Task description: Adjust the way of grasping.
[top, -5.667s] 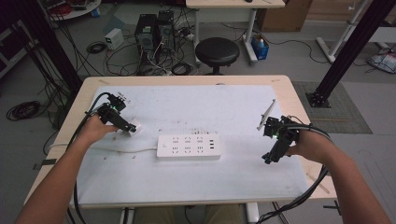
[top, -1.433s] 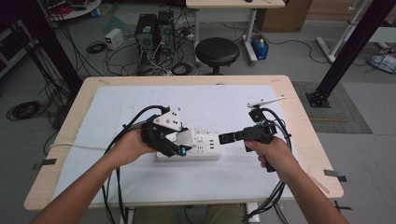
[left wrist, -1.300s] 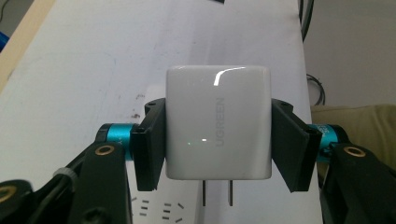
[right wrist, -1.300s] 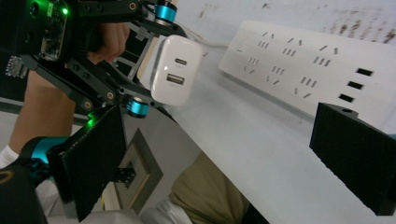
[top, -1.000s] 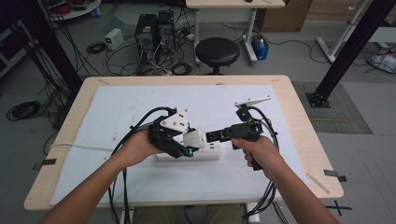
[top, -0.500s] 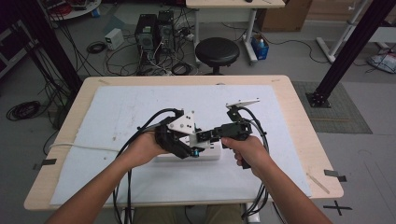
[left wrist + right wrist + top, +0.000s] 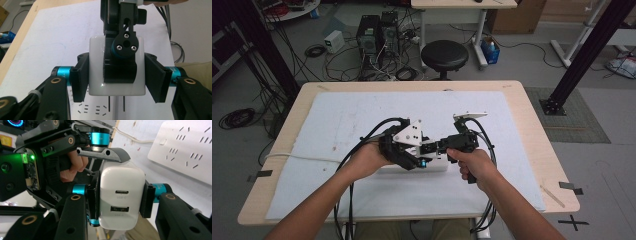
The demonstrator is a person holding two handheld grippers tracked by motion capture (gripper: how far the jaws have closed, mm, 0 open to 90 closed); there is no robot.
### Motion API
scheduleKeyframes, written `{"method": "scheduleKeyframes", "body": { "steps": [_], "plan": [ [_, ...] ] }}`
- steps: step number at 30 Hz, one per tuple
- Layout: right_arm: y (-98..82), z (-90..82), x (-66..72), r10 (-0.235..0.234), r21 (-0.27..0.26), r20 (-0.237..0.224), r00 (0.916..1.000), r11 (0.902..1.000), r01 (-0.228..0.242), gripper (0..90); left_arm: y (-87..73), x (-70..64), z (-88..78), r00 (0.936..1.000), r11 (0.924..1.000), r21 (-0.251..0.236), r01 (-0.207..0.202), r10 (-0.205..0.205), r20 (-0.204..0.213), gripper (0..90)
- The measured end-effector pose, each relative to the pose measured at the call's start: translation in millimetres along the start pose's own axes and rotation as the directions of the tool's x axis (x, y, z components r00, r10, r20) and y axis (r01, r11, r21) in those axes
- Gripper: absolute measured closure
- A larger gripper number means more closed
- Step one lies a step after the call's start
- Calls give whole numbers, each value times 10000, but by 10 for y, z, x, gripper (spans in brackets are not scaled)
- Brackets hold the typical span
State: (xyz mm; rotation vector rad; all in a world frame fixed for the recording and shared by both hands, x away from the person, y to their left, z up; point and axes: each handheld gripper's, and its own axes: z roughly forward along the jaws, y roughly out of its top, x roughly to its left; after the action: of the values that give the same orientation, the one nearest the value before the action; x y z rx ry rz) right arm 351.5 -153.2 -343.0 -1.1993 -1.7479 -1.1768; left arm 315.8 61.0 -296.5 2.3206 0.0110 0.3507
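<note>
**A:** Above the white power strip (image 7: 412, 167) at mid-table, both grippers meet on one white charger (image 7: 121, 197). The left gripper (image 7: 116, 76) clamps its sides, and the right gripper (image 7: 121, 195), whose jaws have just been closing, now presses its pads on the charger's other two faces.

**B:** So how far along is it?

**A:** The charger is off the table, held in the air with its two prongs (image 7: 116, 103) pointing at the strip's sockets. Plugging it in appears to be what remains, or else a handover between the hands; I cannot tell which.

**B:** What do the views add to each other?

**A:** The right gripper view shows the charger's two ports. The left gripper view shows bare prongs clear of the strip. The high view places both hands just over the strip, on the white mat (image 7: 362, 115).
</note>
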Motion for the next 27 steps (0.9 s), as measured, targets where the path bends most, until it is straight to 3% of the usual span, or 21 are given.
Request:
{"method": "scheduleKeyframes", "body": {
  "steps": [2,4,6,10,14,16,17,18,19,21,24,25,26,27],
  "plan": [
    [-3,9,-2,-60,3,91,9999,10000,60,612,3,-18,9,10000,9999,128,-44,45,-82,423],
    [-4,13,-9,-263,-20,74,9996,9997,264,617,0,-5,5,9997,9997,51,226,-227,36,412],
    [-2,3,-20,-569,-14,291,9980,9984,570,618,-3,20,-28,9970,9970,69,770,-770,-12,265],
    [-11,-88,-101,-1043,10,652,9924,9945,1045,617,-109,73,-166,9946,9945,179,1036,-1034,-119,236],
    [-30,-241,-151,-1975,-231,1383,9705,9790,2025,617,-301,144,-319,9876,9878,338,1522,-1508,-427,236],
    [-38,-314,-156,-2428,-201,1891,9515,9678,2510,617,-382,166,-377,9860,9861,442,1599,-1574,-550,237],
    [-43,-341,-153,-2832,-32,2258,9321,9566,2914,617,-426,181,-406,9845,9845,531,1669,-1635,-627,237],
    [-52,-359,-142,-3428,246,2682,9003,9367,3493,617,-479,200,-442,9819,9816,643,1797,-1750,-727,237],
    [-67,-373,-122,-4378,770,3105,8438,8963,4367,617,-510,211,-462,9805,9799,714,1863,-1809,-764,237],
    [-85,-382,-87,-5257,1354,3491,7758,8475,5133,617,-588,237,-514,9764,9748,870,2056,-1983,-861,237],
    [-96,-400,-43,-5929,2068,4087,6939,8006,5623,617,-690,269,-586,9710,9680,1090,2259,-2146,-1056,237],
    [-97,-404,-27,-6040,2267,4297,6713,7917,5672,617,-722,277,-609,9685,9650,1160,2352,-2225,-1121,237],
    [-95,-413,-15,-6279,2500,4345,6457,7728,5833,617,-751,289,-629,9681,9627,1289,2377,-2239,-1124,237],
    [-99,-419,3,-6420,2656,4443,6249,7605,5925,617,-780,292,-640,9662,9593,1381,2465,-2322,-1120,238]
  ]
}}
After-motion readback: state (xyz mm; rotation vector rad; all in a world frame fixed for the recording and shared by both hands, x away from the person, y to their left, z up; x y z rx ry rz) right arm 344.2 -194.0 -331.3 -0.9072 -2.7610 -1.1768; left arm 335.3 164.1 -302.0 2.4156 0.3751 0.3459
